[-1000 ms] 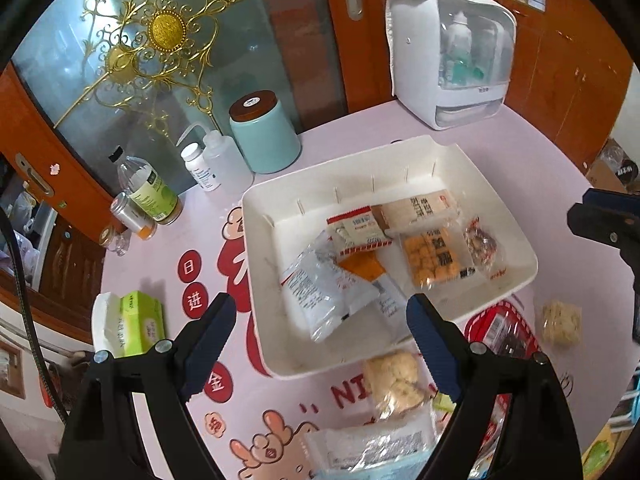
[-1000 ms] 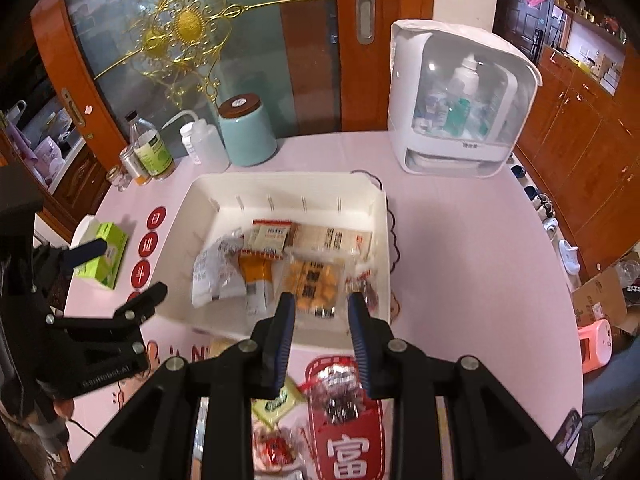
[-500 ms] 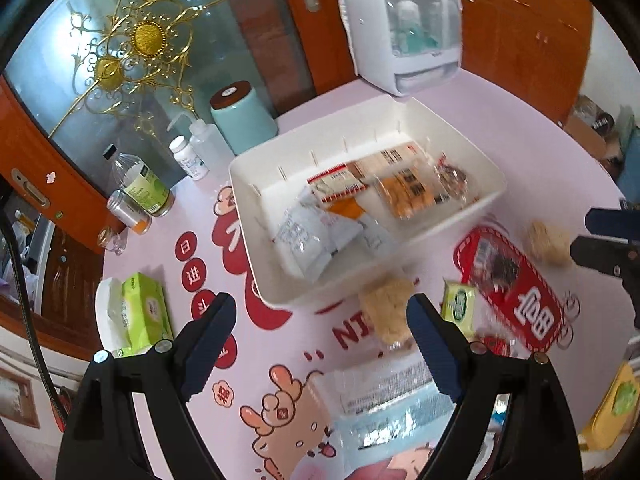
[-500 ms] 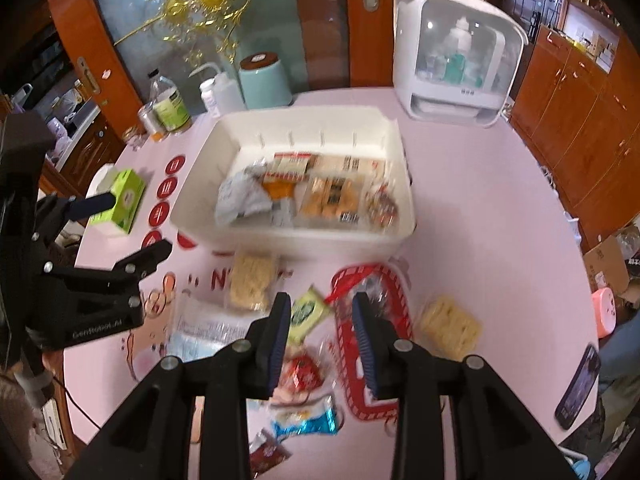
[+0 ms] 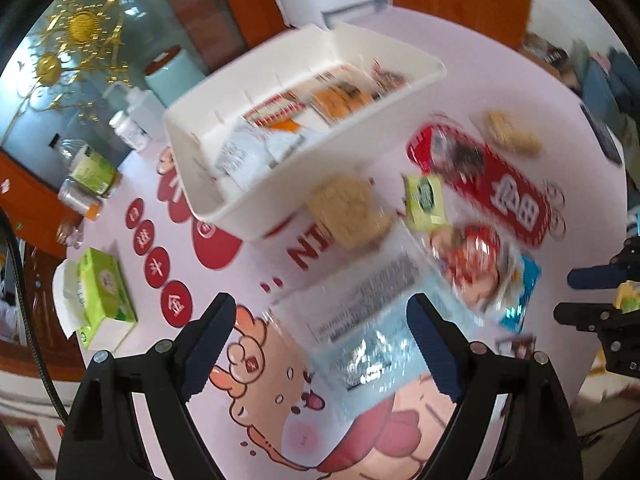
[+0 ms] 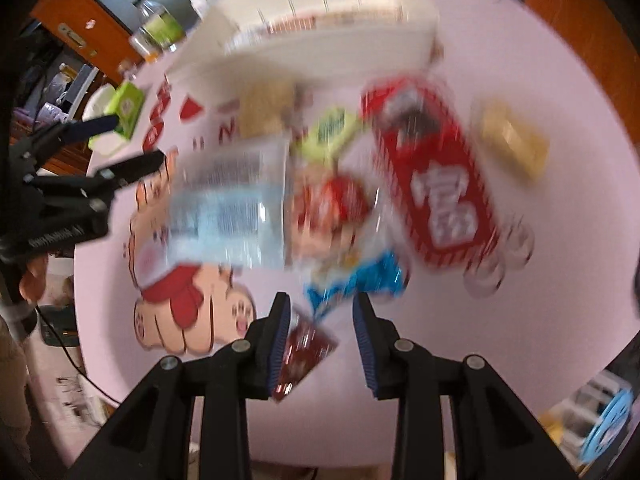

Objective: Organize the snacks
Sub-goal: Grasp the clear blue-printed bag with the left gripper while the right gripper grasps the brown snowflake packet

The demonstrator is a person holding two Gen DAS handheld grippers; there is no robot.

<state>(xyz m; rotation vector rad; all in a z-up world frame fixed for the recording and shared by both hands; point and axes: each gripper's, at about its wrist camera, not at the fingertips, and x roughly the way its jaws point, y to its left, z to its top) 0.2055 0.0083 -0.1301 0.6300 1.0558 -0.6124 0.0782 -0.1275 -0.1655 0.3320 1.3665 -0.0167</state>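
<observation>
A white bin (image 5: 280, 200) with several snack packets inside stands at the back of the pink table. Loose snacks lie in front of it: a beige cracker pack (image 5: 348, 212), a green packet (image 5: 424, 200), a red packet (image 5: 472, 256) and a blue packet (image 5: 520, 292). My left gripper (image 5: 320, 332) is wide open above a large pale blue packet (image 5: 368, 320), not touching it. My right gripper (image 6: 320, 320) is partly open and holds nothing, hovering over a small dark red packet (image 6: 304, 348) beside the blue packet (image 6: 356, 280). The right wrist view is blurred.
A red printed mat (image 5: 492, 184) with a dark packet on it and a second cracker pack (image 5: 508, 132) lie to the right. A green tissue box (image 5: 104, 292), bottles (image 5: 92, 168) and a teal canister (image 5: 168, 68) stand along the left and back.
Both grippers have moved back from over the bin and down toward the loose snacks at the table's near side. The right jaws stand slightly wider.
</observation>
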